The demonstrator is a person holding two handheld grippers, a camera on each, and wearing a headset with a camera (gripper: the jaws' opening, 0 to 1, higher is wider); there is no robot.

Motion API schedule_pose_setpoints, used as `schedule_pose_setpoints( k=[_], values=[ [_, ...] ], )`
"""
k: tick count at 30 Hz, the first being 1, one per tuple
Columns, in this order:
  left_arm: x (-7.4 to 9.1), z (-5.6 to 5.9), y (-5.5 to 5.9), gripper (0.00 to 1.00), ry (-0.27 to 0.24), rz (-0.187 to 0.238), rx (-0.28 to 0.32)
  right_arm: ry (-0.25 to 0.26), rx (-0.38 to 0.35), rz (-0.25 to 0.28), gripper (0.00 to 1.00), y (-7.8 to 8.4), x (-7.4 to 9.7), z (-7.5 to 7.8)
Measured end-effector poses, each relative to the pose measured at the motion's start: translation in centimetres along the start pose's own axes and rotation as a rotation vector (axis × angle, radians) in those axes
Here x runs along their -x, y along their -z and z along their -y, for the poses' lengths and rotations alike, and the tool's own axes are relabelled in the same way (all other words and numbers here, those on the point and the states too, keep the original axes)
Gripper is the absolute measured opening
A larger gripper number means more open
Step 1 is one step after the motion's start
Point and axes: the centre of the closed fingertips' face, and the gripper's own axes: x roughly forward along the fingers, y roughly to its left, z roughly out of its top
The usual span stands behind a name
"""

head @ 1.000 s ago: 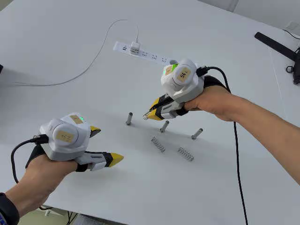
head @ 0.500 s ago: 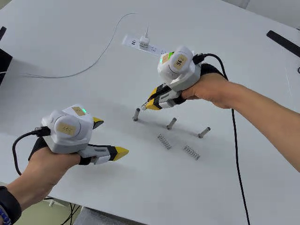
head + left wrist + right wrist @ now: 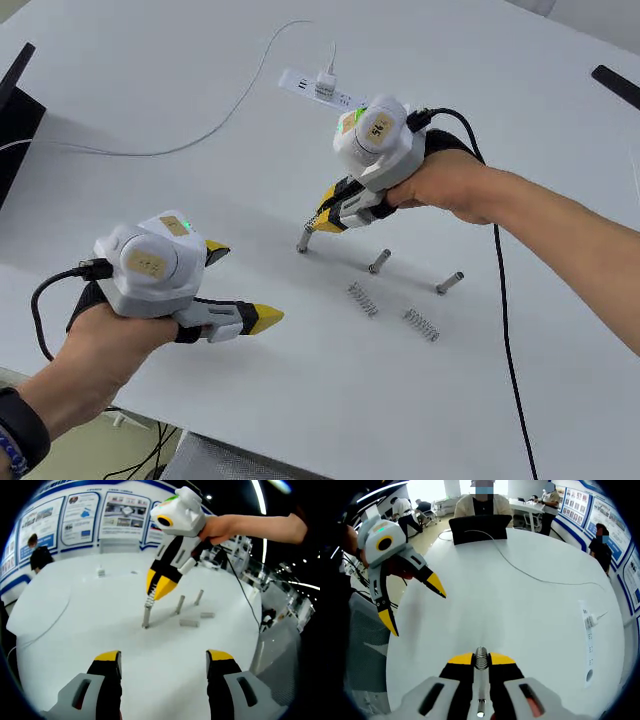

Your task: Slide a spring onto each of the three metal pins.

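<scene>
A coiled steel-wire spring [image 3: 480,657] sits pinched between the yellow-capped fingers of the right gripper [image 3: 320,224]. The jaws are clenched on it and its ribbed coils poke out just past the tips. Directly under those tips stands the nearest pin [image 3: 146,616], a slim, dull grey metal cylinder upright on the table. In the left gripper view the spring's lower end reaches the pin's top, though whether it is over the pin cannot be told. Off to the side of the fingers, away from the other gripper, stand the second pin [image 3: 379,261] and, farther out, the third pin [image 3: 449,282]. Both are the same plain round posts, and both are bare. A loose spring [image 3: 362,298] and another loose spring [image 3: 421,323], short open-wound coils, lie flat near those two pins, well apart from either gripper's fingers. The left gripper [image 3: 242,283] hovers apart from the pins with its black, yellow-tipped fingers spread wide and nothing between them. Its body is smooth white moulded plastic. The table [image 3: 450,400] is a smooth, matte white surface. Beyond the right gripper's fingers lies a flat white power strip [image 3: 305,85], and a thin white cable [image 3: 150,153] curves away across the table.
</scene>
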Motion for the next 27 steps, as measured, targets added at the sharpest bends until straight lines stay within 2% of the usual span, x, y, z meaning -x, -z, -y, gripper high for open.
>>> schedule_pose_setpoints(
  k=[10,27],
  values=[
    [0.2,0.1,0.4,0.69,0.002,-0.007,0.006,-0.004,0.011,-0.011,0.12,0.0,-0.2,-0.3],
    [0.4,0.7,0.6,0.68,0.007,-0.009,0.013,-0.016,0.022,-0.027,0.12,-0.1,-1.3,-0.2]
  ],
)
